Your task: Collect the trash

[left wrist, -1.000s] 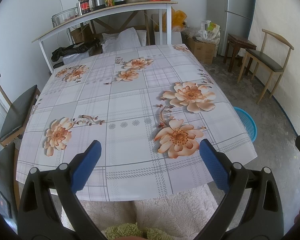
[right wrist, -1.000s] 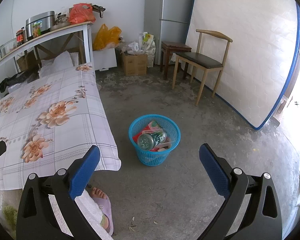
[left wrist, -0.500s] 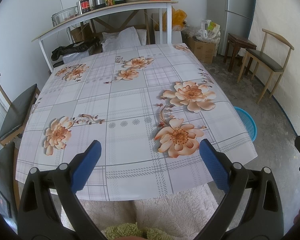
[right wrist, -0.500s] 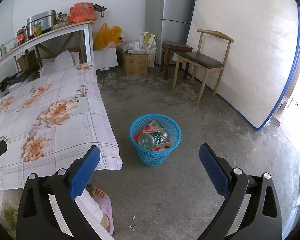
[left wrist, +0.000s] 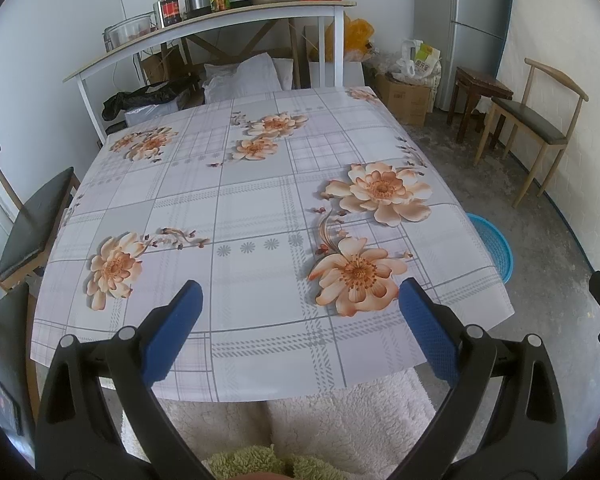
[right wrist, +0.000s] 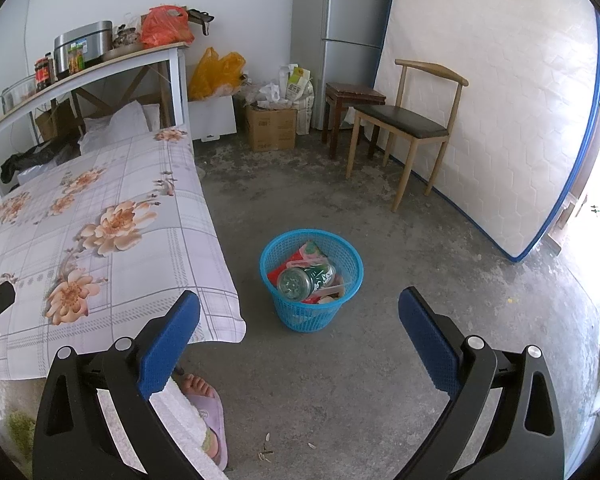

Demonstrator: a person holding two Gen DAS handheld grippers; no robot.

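The trash sits in the blue mesh basket (right wrist: pixel 311 278) on the floor just beside the tabletop (right wrist: pixel 100 216): a clear bottle (right wrist: pixel 300 280) lying on red wrappers (right wrist: pixel 296 258). All of it looks light; the bottle is probably slick and crushable, best taken across its body, the wrappers limp, pinched at an edge. Left tongs (left wrist: pixel 298 330) hang wide over the bare flowered tabletop, holding nothing; right tongs (right wrist: pixel 299 334) gape wide, empty, near the basket

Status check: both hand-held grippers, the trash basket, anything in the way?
Left hand-held gripper open, empty, over bare tablecloth. Right hand-held gripper open, empty, facing blue basket on floor, trash inside. Nothing between.
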